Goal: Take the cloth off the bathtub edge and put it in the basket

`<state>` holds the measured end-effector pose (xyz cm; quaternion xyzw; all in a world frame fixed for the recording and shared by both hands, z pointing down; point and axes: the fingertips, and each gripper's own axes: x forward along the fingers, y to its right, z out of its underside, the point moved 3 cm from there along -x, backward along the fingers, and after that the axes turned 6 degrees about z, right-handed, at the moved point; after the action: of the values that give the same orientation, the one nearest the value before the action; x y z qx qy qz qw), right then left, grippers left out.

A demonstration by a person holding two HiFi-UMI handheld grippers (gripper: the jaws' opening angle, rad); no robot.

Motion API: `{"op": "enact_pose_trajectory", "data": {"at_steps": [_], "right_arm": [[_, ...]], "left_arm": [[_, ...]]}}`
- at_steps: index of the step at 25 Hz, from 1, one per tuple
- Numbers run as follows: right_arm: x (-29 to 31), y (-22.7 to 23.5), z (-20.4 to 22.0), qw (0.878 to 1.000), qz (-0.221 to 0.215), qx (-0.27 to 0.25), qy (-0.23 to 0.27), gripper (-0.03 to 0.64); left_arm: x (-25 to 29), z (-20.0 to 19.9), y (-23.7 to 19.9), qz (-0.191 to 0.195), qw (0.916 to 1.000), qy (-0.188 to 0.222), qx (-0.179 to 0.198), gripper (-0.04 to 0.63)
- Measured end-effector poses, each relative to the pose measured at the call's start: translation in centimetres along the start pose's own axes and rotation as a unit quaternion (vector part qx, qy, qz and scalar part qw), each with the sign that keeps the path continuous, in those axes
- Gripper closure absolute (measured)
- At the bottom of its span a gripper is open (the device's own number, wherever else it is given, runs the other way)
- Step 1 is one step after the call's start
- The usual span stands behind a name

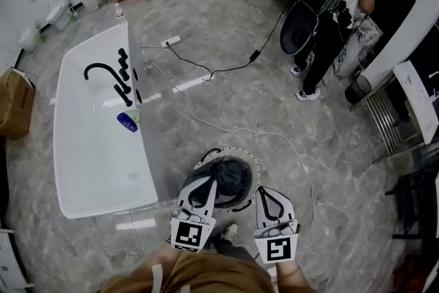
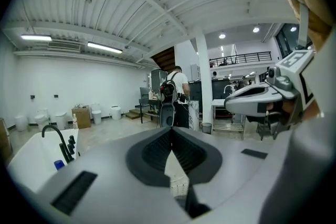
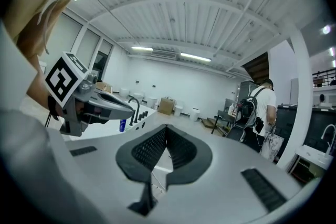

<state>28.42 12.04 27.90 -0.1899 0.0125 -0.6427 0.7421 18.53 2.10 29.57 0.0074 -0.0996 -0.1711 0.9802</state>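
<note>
**Cloth (image 1: pixel 233 178) looks home in the basket (image 1: pixel 255 168), both jaws shut and empty**

Bathtub (image 1: pixel 103 147) first: nothing is draped on its rim. There's only the black tap (image 1: pixel 103 70), a blue bottle (image 1: pixel 127 122), and a pale scrap beside the bottle that's too small to name. Over to the basket on the floor, and there's a dark bundle sitting inside. I'd call that the cloth, though the head view alone can't make it certain. If so, the job reads as done, with nothing left but to pull clear.

Now the jaws. The left gripper (image 1: pixel 208 180) has its pads pressed together with nothing between them, and its own view shows only the room beyond. The right gripper (image 1: pixel 266 192) is the same, closed tight and carrying nothing. Both hover above the basket, the left over its opening and the right by its right-hand rim. The bundle lies below, apart from both.
</note>
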Motion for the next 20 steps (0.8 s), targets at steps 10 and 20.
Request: {"op": "enact_pose_trajectory", "data": {"at_steps": [10,20], "right_arm": [[-1.7,2.3,-4.2,0.999,0.031,0.005,0.041,0.611],[-2.0,3.8,-8.8,0.995,0.052,0.001,0.089,0.611]], "left_arm": [[-4.5,-6.5,-2.6,-0.036,0.9982,0.048,-0.001,0.588],[-6.9,-10.4,-5.3,-0.061,0.9942,0.088,0.011,0.588]]}}
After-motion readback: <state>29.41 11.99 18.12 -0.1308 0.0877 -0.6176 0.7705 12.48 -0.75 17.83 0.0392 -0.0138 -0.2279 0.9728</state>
